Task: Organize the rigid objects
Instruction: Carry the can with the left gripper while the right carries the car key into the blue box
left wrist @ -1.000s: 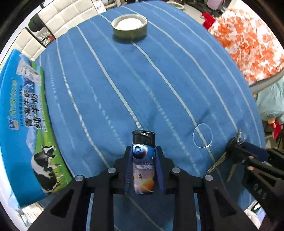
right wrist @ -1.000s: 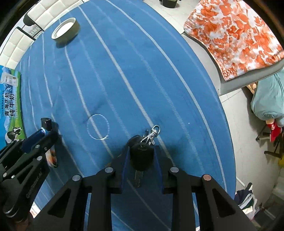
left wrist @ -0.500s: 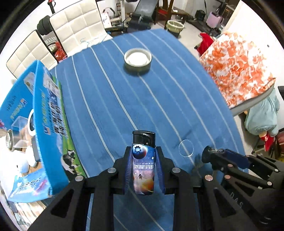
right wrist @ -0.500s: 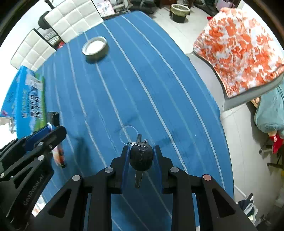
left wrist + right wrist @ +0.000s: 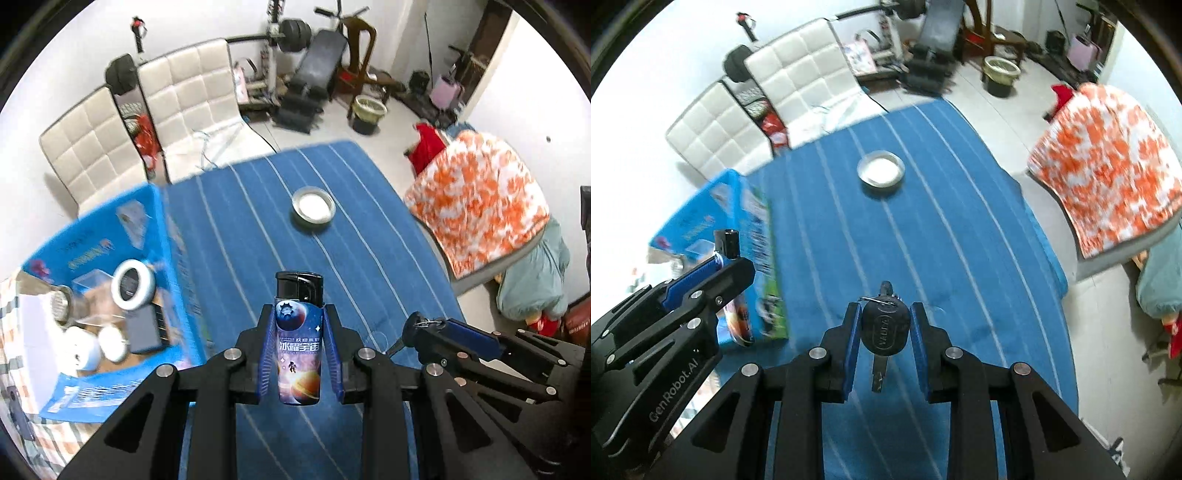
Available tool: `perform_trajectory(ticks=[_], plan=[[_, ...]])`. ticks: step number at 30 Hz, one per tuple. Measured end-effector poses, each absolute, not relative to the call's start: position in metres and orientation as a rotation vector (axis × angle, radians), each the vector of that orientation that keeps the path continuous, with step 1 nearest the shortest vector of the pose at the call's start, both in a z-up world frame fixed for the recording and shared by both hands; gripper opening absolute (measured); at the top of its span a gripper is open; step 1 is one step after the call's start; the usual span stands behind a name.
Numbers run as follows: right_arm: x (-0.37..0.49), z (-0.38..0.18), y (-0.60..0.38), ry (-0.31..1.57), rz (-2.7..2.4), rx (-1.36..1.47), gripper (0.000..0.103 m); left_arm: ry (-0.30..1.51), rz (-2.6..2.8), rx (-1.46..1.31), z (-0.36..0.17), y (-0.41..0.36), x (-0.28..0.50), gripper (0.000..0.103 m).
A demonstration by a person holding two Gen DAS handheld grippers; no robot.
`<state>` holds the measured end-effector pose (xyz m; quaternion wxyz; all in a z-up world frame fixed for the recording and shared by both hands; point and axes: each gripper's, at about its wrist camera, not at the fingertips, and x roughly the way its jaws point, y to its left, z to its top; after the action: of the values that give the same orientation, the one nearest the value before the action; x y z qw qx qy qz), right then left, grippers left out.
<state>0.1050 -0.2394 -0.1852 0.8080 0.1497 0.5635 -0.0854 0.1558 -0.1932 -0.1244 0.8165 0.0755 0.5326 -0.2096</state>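
My left gripper [image 5: 299,343] is shut on a lighter [image 5: 299,332] with a space print and black cap, held upright high above the blue striped table [image 5: 240,251]. My right gripper [image 5: 885,332] is shut on a black-headed key [image 5: 885,328], blade hanging down, ring on top. The right gripper with the key also shows in the left wrist view [image 5: 436,332]; the left gripper with the lighter shows in the right wrist view [image 5: 716,269]. An open blue milk carton box [image 5: 110,266] at the table's left holds several small items.
A roll of tape [image 5: 313,209] lies at the far middle of the table, also in the right wrist view [image 5: 881,172]. A thin clear ring [image 5: 378,338] lies on the cloth. White chairs [image 5: 147,122] stand behind; an orange-patterned chair [image 5: 480,206] stands to the right.
Both grippers have risen well above the table with the lighter and key still held; the view now takes in the room and the inside of the blue box.
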Motion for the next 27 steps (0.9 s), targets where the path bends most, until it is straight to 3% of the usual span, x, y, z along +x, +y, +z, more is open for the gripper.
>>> perform_trajectory(ticks=[14, 27], plan=[[0.151, -0.133, -0.103, 1.116, 0.005, 0.133, 0.028, 1.052, -0.250, 0.074, -0.075, -0.071, 0.166, 0.022], [0.181, -0.142, -0.014, 1.146, 0.152, 0.061, 0.028, 1.067, -0.125, -0.037, -0.074, 0.034, 0.168, 0.022]])
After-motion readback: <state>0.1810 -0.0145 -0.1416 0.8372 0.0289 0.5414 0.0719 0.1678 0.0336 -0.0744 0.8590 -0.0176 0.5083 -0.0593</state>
